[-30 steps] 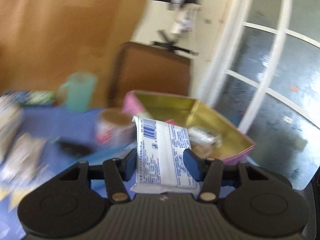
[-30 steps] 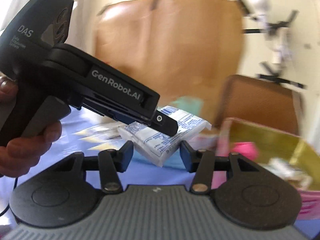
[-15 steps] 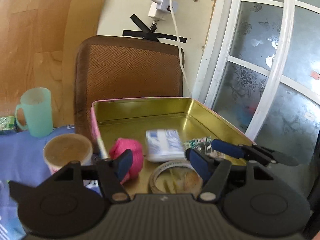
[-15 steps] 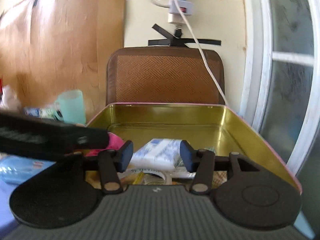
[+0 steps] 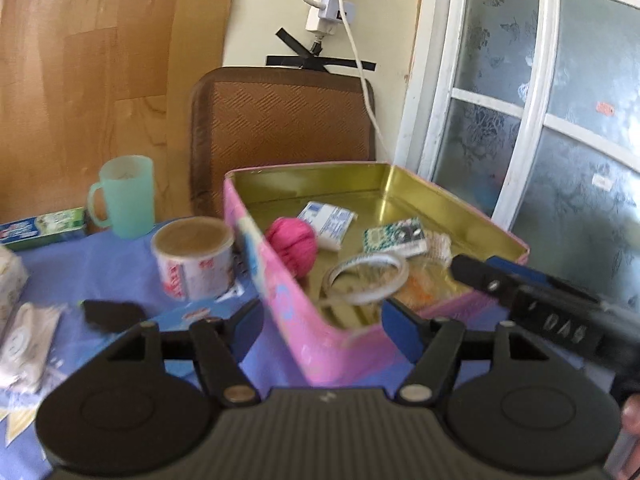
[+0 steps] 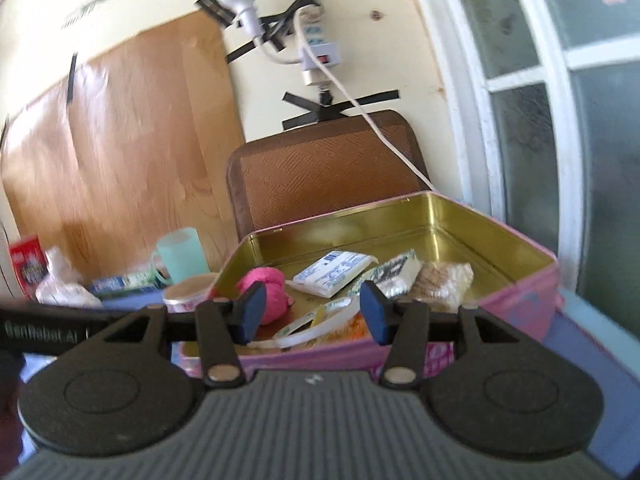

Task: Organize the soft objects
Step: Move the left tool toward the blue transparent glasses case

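Note:
A pink tin box [image 5: 276, 280] with a gold inside stands on the blue tablecloth; it also shows in the right wrist view [image 6: 520, 304]. In it lie a white and blue tissue pack [image 5: 328, 224] [image 6: 332, 272], a pink yarn ball [image 5: 292, 244] [image 6: 264, 292], a patterned packet [image 5: 394, 236], a tape ring [image 5: 366, 276] and a crinkled wrapper [image 6: 440, 280]. My left gripper [image 5: 322, 326] is open and empty at the box's near corner. My right gripper [image 6: 308, 312] is open and empty in front of the box; it shows at the right of the left wrist view [image 5: 520, 288].
Left of the box stand a lidded paper tub [image 5: 194, 256], a green mug [image 5: 124, 196], a toothpaste box [image 5: 44, 226] and soft white packets [image 5: 24, 340]. A black item [image 5: 112, 314] lies on the cloth. A brown chair back [image 5: 280, 124] stands behind, a glass door to the right.
The left gripper let go of the tissue pack, which now lies in the box. Both grippers have drawn back from the box, empty.

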`<act>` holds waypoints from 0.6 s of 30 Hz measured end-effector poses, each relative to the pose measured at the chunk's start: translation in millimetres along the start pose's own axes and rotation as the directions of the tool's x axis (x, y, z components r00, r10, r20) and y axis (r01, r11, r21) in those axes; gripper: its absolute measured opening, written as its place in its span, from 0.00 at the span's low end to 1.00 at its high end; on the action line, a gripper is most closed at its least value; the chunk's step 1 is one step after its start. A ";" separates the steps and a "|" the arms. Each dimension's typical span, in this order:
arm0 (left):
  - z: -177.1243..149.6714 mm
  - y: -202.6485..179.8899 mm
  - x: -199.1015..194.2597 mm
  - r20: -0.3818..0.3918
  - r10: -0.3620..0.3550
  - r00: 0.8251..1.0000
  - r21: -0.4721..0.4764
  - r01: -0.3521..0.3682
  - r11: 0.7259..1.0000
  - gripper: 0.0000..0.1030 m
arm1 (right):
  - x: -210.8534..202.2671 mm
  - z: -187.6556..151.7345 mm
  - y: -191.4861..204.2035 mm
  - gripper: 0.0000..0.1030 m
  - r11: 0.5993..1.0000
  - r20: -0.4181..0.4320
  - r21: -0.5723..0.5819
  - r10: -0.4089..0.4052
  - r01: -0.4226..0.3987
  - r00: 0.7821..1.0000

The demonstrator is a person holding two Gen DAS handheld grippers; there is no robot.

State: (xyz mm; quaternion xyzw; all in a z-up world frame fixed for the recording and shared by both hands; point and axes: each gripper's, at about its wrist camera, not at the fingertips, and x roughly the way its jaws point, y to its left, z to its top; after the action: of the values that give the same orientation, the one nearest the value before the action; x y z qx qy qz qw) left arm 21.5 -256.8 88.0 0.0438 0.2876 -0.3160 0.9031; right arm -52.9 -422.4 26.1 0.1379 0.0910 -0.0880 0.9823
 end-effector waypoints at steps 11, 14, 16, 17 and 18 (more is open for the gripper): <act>-29.4 15.2 -32.1 -0.012 0.070 0.997 -0.009 -0.070 0.998 0.65 | -20.1 -11.4 22.0 0.53 1.000 -0.052 0.020 0.006 -0.005 0.999; -33.4 21.1 -36.8 -0.010 0.076 0.997 -0.018 -0.076 0.997 0.69 | -22.0 -12.1 30.9 0.53 1.000 -0.054 0.011 0.021 -0.020 0.998; -36.0 24.4 -39.4 -0.005 0.084 0.996 -0.021 -0.084 0.996 0.70 | -22.4 -12.8 36.5 0.53 0.999 -0.060 0.008 0.033 -0.033 0.998; -37.3 26.5 -40.1 -0.005 0.086 0.996 -0.023 -0.086 0.996 0.70 | -23.1 -13.5 40.1 0.53 0.999 -0.062 0.002 0.038 -0.038 0.997; -38.8 28.8 -40.6 -0.006 0.088 0.996 -0.026 -0.088 0.996 0.70 | -23.5 -13.9 43.0 0.53 0.999 -0.064 -0.004 0.041 -0.041 0.997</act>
State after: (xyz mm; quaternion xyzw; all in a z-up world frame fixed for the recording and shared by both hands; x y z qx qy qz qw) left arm -6.2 -201.6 75.0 0.0452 0.2916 -0.2721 0.9159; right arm -69.3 -374.3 28.7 0.1400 0.1196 -0.0631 0.9809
